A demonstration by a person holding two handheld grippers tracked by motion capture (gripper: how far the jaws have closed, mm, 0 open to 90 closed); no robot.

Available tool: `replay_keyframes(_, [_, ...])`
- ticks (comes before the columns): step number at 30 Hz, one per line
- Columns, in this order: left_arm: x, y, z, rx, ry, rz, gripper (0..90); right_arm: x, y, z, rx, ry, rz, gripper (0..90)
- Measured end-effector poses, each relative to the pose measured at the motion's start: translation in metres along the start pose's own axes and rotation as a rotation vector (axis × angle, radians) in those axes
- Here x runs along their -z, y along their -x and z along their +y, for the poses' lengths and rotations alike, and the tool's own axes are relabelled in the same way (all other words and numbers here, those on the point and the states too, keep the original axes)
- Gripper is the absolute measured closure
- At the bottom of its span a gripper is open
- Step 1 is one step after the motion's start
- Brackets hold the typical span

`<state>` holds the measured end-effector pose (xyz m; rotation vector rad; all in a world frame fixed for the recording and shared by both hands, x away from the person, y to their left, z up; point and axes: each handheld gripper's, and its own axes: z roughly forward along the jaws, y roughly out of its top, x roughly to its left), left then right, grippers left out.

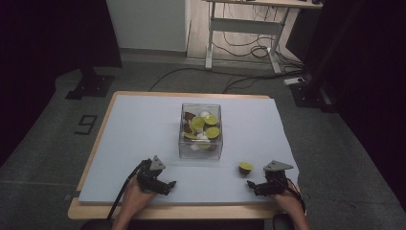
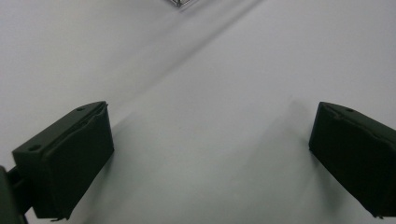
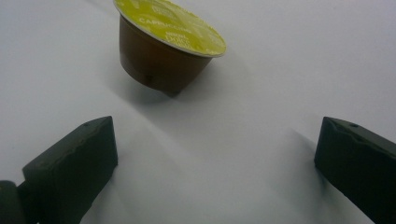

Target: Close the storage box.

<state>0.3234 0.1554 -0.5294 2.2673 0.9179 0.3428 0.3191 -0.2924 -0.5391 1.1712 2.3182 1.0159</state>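
A clear plastic box (image 1: 200,146) stands in the middle of the pale mat, holding several coffee capsules with yellow-green lids. One brown capsule with a yellow-green lid (image 1: 245,167) (image 3: 164,51) lies tilted on the mat to the box's right. My right gripper (image 1: 256,186) (image 3: 217,154) rests just below and right of that capsule, open, nothing between its black fingers. My left gripper (image 1: 165,184) (image 2: 210,149) sits near the front edge, left of the box, open over bare mat. A corner of the box (image 2: 176,2) peeks in at the top of the left gripper view.
The pale mat (image 1: 134,124) covers a wooden table (image 1: 91,211). Beyond it, on the grey floor, stand a desk frame (image 1: 244,28) with loose cables and dark stands at both sides.
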Motion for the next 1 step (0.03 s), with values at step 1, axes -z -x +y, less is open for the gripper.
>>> replay_keyframes(1, [0.0,0.0,0.0,0.0,0.001,0.0,0.0,0.0,-0.0001,-0.0002,0.0,0.002,-0.001,0.0])
